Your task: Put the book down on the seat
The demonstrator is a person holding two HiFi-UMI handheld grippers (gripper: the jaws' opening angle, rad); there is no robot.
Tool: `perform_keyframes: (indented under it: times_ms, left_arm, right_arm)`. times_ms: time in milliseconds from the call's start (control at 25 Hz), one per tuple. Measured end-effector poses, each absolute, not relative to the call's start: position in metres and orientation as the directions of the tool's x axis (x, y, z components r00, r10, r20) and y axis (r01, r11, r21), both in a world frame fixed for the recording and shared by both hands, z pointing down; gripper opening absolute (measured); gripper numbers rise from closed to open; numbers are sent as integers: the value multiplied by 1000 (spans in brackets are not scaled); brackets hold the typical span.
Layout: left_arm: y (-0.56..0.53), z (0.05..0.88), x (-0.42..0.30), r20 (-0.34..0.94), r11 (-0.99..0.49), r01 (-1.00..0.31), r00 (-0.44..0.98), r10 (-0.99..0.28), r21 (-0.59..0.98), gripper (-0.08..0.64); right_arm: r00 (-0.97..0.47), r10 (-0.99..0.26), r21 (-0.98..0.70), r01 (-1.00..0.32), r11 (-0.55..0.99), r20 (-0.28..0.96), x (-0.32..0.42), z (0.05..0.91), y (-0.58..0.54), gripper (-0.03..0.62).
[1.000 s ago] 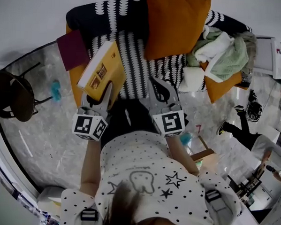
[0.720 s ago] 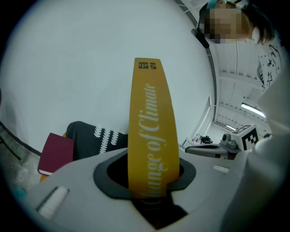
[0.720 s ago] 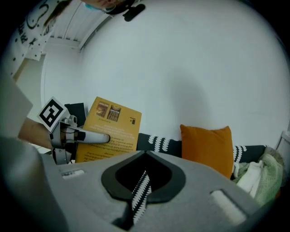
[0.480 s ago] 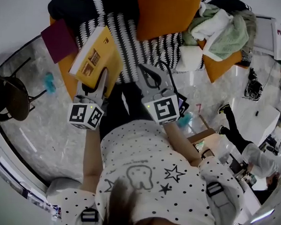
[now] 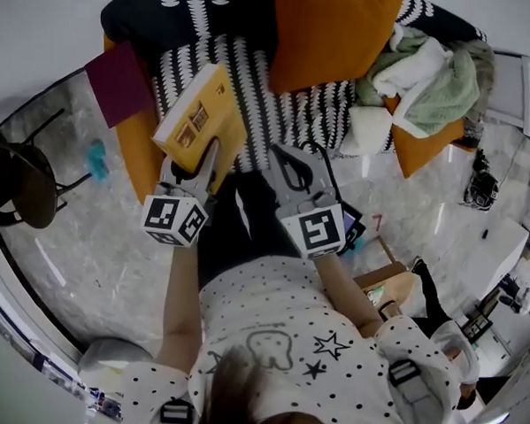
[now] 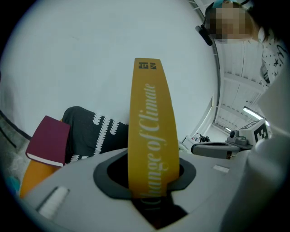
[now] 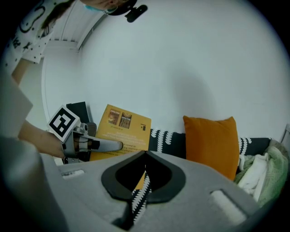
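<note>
A yellow book [image 5: 199, 115] is clamped at its lower edge in my left gripper [image 5: 208, 155] and hangs tilted over the front left of the seat [image 5: 279, 110], a sofa under a black-and-white patterned cover. In the left gripper view the book's spine [image 6: 152, 131] stands upright between the jaws of the left gripper [image 6: 152, 174]. My right gripper [image 5: 284, 154] hovers just right of the book, shut with nothing in it. In the right gripper view its tips [image 7: 145, 155] meet, with the book's back cover [image 7: 120, 129] and the left gripper's finger [image 7: 102, 145] to the left.
An orange cushion [image 5: 332, 33] leans on the sofa back. A maroon book [image 5: 119, 82] lies on the left arm, and a pile of clothes [image 5: 432, 74] covers the right end. A dark stool [image 5: 18, 180] stands on the marble floor at the left.
The left gripper has come down toward the seat with the book still in it. The right gripper has sunk a little beside it.
</note>
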State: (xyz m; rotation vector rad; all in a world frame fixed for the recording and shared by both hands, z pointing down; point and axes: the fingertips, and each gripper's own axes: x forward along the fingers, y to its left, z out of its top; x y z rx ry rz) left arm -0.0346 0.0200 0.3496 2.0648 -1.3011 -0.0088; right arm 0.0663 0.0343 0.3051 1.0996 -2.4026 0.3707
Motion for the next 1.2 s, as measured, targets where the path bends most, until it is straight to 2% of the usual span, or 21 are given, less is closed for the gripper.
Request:
perform_keyframes:
  times_ms: [680,1200]
  left_arm:
    - [4,406,-28,366,-237,-760,530,-765,605,150]
    - [-17,466,-34,352,-198,-729,527,-774,656,150]
  right_arm:
    - [-563,-656,-123,-798,590,503,64,323,32,-3]
    - [-562,-618,-185,-804,565,550,60,368,49,-5]
